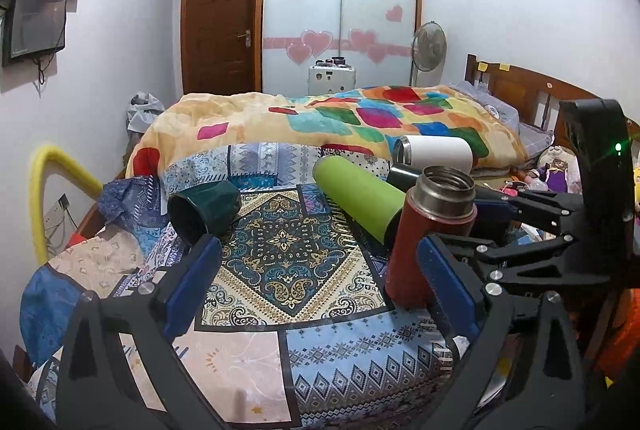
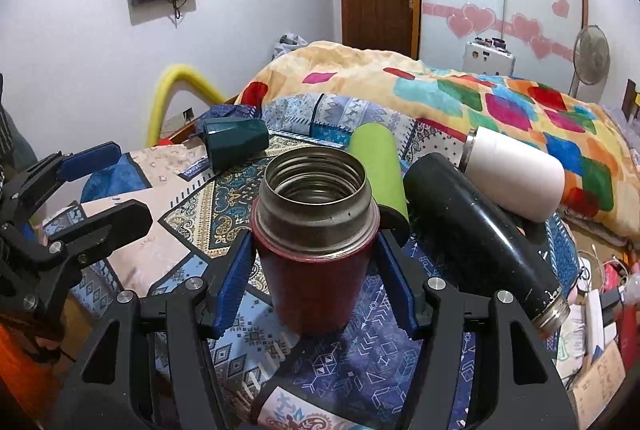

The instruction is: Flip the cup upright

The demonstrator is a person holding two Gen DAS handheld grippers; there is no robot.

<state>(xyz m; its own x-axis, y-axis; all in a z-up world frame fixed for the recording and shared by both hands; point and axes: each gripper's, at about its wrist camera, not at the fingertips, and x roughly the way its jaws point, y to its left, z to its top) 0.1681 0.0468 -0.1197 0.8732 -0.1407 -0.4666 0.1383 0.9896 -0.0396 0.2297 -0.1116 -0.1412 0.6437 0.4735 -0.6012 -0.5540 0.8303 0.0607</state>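
Since the red flask (image 2: 316,250) already stands upright on the patterned bedspread (image 2: 360,362), we'd say this one's basically done. Our right gripper (image 2: 316,282) brackets it, pads just beside its sides; gripping or not, we can't tell. Our left gripper (image 1: 320,282) is spread wide, empty. Behind the flask: black bottle (image 2: 480,230), green bottle (image 2: 380,165), white cup (image 2: 516,173), dark green cup (image 2: 236,141), all lying down. Next up probably letting go and picking one.

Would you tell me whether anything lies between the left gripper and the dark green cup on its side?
Nothing visible does. The left gripper is open over bare patterned cloth, and the green cup lies just beyond its left finger, mouth toward the camera.
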